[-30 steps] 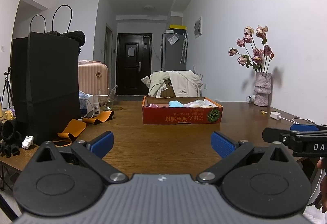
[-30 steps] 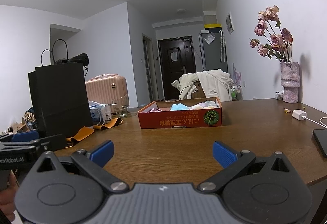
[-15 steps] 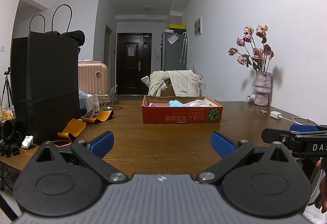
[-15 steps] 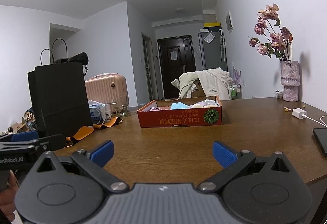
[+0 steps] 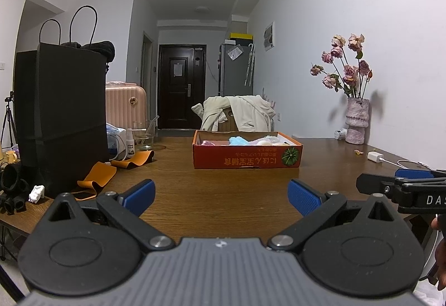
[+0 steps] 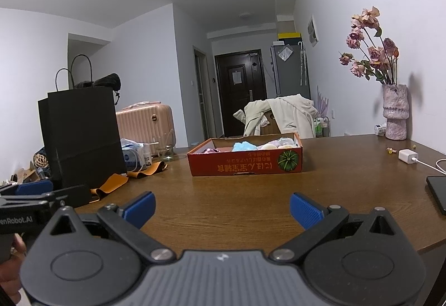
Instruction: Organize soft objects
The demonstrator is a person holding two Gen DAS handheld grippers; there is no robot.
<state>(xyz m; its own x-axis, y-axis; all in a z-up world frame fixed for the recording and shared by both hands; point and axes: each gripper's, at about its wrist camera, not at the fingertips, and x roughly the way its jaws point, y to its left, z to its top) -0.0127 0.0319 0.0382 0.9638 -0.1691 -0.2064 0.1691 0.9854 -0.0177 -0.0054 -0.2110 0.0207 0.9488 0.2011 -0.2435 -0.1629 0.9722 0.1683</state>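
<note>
A shallow orange cardboard box (image 5: 246,160) stands in the middle of the brown table (image 5: 211,194); it holds several soft items in pink, blue (image 5: 239,140) and cream. It also shows in the right wrist view (image 6: 245,163). My left gripper (image 5: 221,195) is open and empty, held above the near table edge, well short of the box. My right gripper (image 6: 221,208) is open and empty at about the same distance. Each gripper shows at the edge of the other's view.
A tall black paper bag (image 5: 61,116) stands at the left with orange straps (image 5: 97,179), a glass (image 5: 143,135) and a small bottle near it. A vase of dried roses (image 5: 356,122), a white charger (image 6: 407,156) and a dark phone (image 6: 439,193) are at the right.
Both grippers have stayed almost still. The right wrist view has shifted very slightly.
</note>
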